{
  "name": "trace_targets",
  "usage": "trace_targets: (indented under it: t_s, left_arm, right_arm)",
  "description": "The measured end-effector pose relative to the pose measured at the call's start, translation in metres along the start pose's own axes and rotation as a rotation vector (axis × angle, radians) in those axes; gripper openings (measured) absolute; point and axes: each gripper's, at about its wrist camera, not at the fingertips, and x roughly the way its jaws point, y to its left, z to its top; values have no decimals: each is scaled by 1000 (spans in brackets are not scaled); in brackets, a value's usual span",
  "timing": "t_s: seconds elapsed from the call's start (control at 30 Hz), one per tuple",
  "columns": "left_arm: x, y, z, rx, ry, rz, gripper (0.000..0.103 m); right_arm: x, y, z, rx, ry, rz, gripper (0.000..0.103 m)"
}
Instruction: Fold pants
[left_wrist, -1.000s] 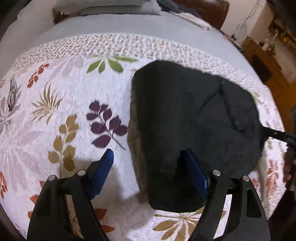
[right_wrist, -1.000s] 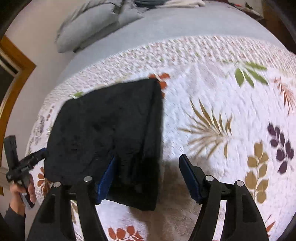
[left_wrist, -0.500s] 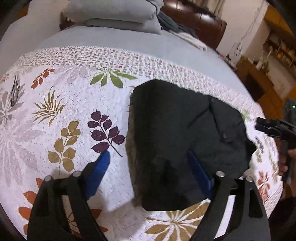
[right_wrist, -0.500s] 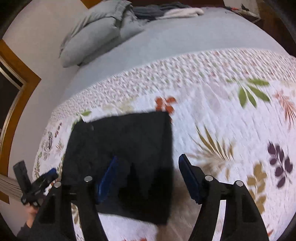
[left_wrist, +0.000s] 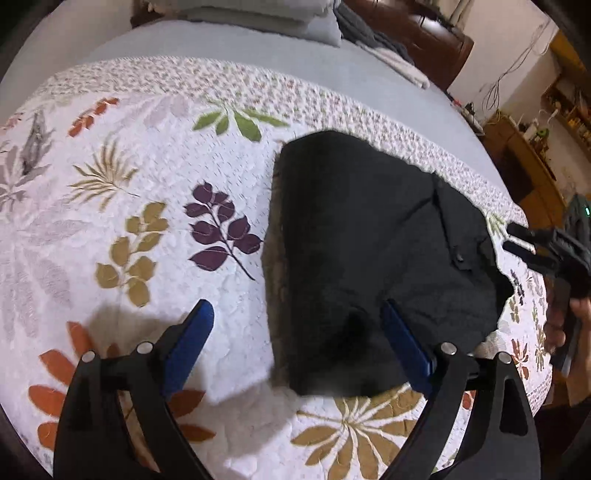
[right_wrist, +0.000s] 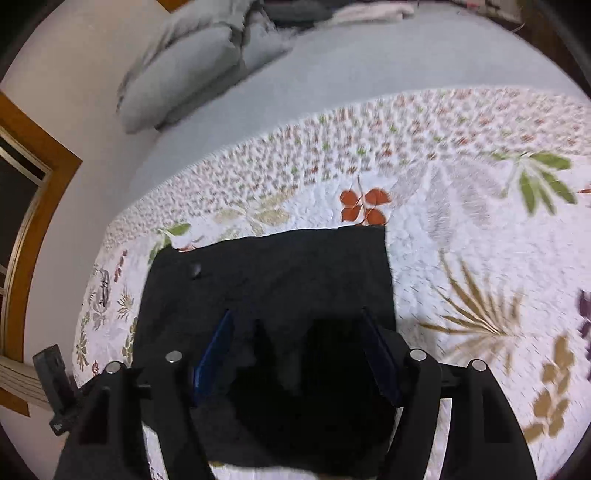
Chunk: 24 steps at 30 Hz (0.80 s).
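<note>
Black pants (left_wrist: 369, 240) lie folded into a compact block on the floral quilt (left_wrist: 147, 166). My left gripper (left_wrist: 295, 310) hovers over their near left edge with its jaws opening: one blue pad (left_wrist: 402, 339) is above the fabric, the other above bare quilt, and nothing is pinched. In the right wrist view the pants (right_wrist: 277, 266) fill the centre. My right gripper (right_wrist: 297, 314) stands open above them, gripping nothing, with both pads over the cloth. Each view shows the other gripper at its edge: the right gripper (left_wrist: 546, 251) in a hand, and the left gripper (right_wrist: 51, 373).
Grey bedsheet (right_wrist: 351, 66) extends beyond the quilt, with grey pillows (right_wrist: 184, 81) at the head. A wooden door frame (right_wrist: 29, 184) stands left of the bed. Dark brown furniture (left_wrist: 424, 33) and wooden shelves (left_wrist: 535, 155) sit beyond the far side. The quilt's edge drops off just beyond the pants.
Both grippers have lifted a little off the pants, which stay flat. The left jaws have spread wider. The right gripper has shifted so both its pads now sit over the fabric.
</note>
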Motion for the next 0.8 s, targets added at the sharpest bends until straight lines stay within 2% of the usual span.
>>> trace_targets:
  t_s: [0.03, 0.13, 0.43, 0.6, 0.7, 0.8]
  left_arm:
    - [-11, -2, -3, -2, -24, -5, 94]
    - [-38, -9, -11, -2, -87, 4, 97]
    - [-103, -54, -51, 70, -170, 40, 99]
    - [-148, -85, -85, 113, -236, 79, 100]
    - [-174, -101, -103, 124, -272, 73, 100]
    - [-204, -121, -126, 156, -310, 113, 100]
  right_arm:
    - [-11, 1, -9, -1, -17, -4, 77]
    - [-42, 7, -39, -13, -56, -23, 82]
    - [-137, 27, -119, -84, -145, -107, 95]
    - [-185, 51, -168, -129, -186, -131, 99]
    - [-217, 69, -202, -155, -221, -140, 99]
    - [-238, 79, -225, -159, -235, -142, 99]
